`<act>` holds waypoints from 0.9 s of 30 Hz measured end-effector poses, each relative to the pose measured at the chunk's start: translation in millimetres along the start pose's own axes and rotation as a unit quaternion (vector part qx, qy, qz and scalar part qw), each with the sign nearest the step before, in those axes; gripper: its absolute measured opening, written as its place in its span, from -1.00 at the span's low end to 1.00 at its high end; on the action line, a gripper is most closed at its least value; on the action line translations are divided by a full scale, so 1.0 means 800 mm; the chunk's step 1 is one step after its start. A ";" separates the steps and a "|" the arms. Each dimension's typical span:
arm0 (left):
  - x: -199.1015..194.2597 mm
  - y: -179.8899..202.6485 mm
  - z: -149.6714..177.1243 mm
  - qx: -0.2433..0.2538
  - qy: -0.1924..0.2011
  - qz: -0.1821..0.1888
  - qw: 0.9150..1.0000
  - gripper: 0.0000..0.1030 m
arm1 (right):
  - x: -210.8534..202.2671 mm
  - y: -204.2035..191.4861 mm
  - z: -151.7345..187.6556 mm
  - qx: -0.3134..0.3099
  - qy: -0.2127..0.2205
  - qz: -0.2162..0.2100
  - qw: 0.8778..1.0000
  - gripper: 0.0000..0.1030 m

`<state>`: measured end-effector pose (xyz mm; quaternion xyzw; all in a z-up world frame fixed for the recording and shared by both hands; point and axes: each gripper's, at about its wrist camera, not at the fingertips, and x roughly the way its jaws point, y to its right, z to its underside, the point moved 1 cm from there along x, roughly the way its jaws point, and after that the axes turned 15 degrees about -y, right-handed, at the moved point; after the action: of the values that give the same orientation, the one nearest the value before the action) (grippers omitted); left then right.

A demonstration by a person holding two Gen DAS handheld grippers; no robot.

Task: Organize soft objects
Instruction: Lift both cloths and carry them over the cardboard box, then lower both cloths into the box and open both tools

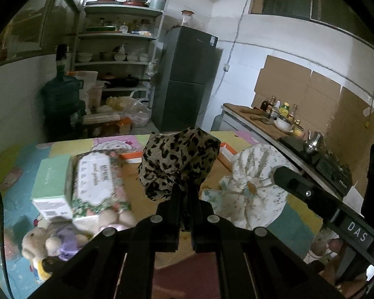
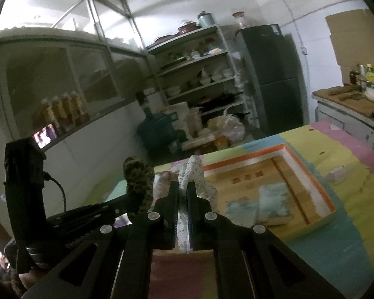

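Both wrist cameras sit close behind their own gripper, looking forward and slightly down over the table [image 1: 17, 164] toward the shelf rack [image 2: 199, 74] and fridge [image 1: 187, 79], which both views share, the right view facing further left.

Blurred and hidden bits

The tissue pack [image 1: 94, 184] is smeared, its print unreadable; the leopard cloth [image 1: 177, 162] covers part of the tray [image 1: 132, 155].
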<state>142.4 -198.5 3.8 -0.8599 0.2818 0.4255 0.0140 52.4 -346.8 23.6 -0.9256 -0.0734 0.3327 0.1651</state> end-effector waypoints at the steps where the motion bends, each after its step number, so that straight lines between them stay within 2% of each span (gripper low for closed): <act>1: 0.004 0.004 -0.003 0.000 -0.001 0.000 1.000 -0.88 | 0.000 0.002 -0.001 0.001 0.001 0.002 1.000 -0.88; 7: 0.030 0.020 -0.020 0.003 -0.010 -0.005 1.000 -0.88 | 0.001 0.037 -0.014 0.012 0.008 0.009 1.000 -0.88; 17: 0.082 0.030 -0.048 -0.011 -0.040 -0.032 0.999 -0.88 | 0.024 0.077 -0.043 0.028 0.015 -0.006 0.999 -0.88; 27: 0.125 0.022 -0.066 -0.033 -0.061 -0.046 0.997 -0.88 | 0.069 0.102 -0.069 0.029 -0.008 -0.031 0.999 -0.88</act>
<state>219.7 -274.7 -32.7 -0.8442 0.2263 0.4854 0.0223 132.5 -423.7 1.8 -0.9149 -0.0935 0.3369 0.2018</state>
